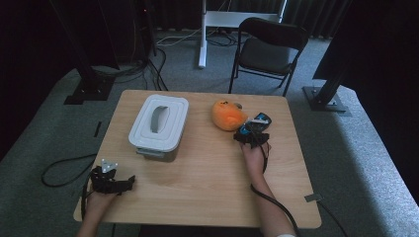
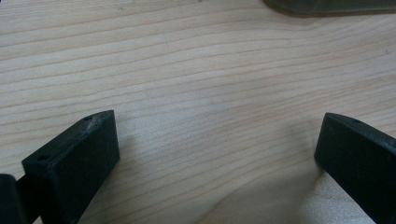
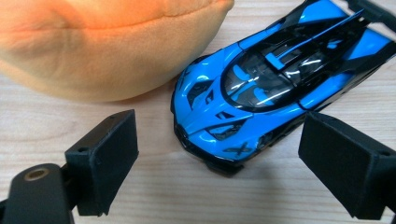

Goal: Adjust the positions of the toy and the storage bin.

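Note:
A blue and black toy car (image 1: 261, 120) lies on the wooden table (image 1: 207, 177) right of centre, its nose close against an orange plush toy (image 1: 227, 115). My right gripper (image 1: 251, 132) sits just behind the car. In the right gripper view the car (image 3: 261, 79) has its front end between the jaws of my right gripper (image 3: 219, 140), which stands open with neither jaw touching it. The plush (image 3: 102, 42) bulges at upper left. My left gripper (image 1: 129, 181) rests near the table's front left corner, and in its own view my left gripper (image 2: 217, 140) is open over bare wood.
A grey lidded box (image 1: 159, 121) with a handle in its lid stands left of centre; its corner (image 2: 327, 7) shows at the top of the left gripper view. A black chair (image 1: 269, 49) stands beyond the table. Cables trail over the floor.

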Action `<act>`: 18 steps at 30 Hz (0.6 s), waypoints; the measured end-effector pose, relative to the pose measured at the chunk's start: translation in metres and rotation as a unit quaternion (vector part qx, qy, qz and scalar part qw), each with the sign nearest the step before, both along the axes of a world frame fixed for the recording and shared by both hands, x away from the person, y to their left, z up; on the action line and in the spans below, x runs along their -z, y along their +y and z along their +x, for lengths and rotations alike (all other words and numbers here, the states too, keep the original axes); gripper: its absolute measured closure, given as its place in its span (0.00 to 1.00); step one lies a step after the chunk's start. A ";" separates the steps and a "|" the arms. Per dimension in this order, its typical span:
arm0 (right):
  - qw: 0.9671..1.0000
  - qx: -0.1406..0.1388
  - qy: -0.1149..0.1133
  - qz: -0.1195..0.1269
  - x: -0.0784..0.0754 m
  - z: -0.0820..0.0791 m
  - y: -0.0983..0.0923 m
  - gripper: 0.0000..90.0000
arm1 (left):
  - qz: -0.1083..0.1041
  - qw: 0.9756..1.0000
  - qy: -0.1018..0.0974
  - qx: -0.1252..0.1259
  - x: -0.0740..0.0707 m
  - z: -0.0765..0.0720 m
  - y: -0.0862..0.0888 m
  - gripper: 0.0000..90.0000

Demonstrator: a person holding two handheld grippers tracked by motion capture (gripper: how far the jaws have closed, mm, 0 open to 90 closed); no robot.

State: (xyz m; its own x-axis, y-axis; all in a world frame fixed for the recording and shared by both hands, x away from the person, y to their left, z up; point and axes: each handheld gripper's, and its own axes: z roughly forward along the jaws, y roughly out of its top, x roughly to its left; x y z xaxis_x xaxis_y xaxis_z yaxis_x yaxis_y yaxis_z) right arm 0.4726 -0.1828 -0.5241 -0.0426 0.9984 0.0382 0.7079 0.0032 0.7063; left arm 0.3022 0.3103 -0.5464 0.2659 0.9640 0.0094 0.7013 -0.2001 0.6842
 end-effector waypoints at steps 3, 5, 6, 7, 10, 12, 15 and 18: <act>1.000 0.015 0.012 -0.007 0.004 0.007 0.003 0.13 | 0.000 1.000 0.000 0.001 0.000 0.000 0.000 0.00; 1.000 0.019 0.014 -0.009 0.005 0.009 0.002 0.13 | 0.000 1.000 0.000 0.001 0.000 0.000 0.000 0.00; 1.000 0.024 0.016 -0.005 0.006 0.011 0.001 0.12 | 0.000 1.000 0.000 0.001 0.000 0.000 0.000 0.00; 1.000 0.024 0.016 -0.005 0.006 0.011 0.001 0.12 | 0.000 1.000 0.000 0.001 0.000 0.000 0.000 0.00; 0.999 0.048 0.012 0.003 0.007 0.016 -0.002 0.12 | 0.000 1.000 0.000 0.001 0.000 0.000 0.000 0.00; 0.998 0.058 0.009 0.003 0.007 0.018 -0.002 0.12 | 0.000 1.000 0.000 0.001 0.000 0.000 0.000 0.00; 0.998 0.069 0.006 0.002 0.007 0.021 -0.001 0.12 | 0.000 1.000 0.000 0.001 0.000 0.000 0.000 0.00; 0.997 0.074 0.004 -0.001 0.006 0.023 -0.001 0.12 | 0.000 1.000 0.000 0.001 0.000 0.000 0.000 0.00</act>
State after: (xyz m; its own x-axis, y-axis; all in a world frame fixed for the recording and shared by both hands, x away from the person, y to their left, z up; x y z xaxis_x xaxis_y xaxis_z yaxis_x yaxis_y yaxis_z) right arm 0.4958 -0.1836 -0.5302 0.1046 0.9938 0.0367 0.7058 -0.1002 0.7013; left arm 0.3020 0.3106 -0.5464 0.2684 0.9633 0.0090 0.7007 -0.2016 0.6844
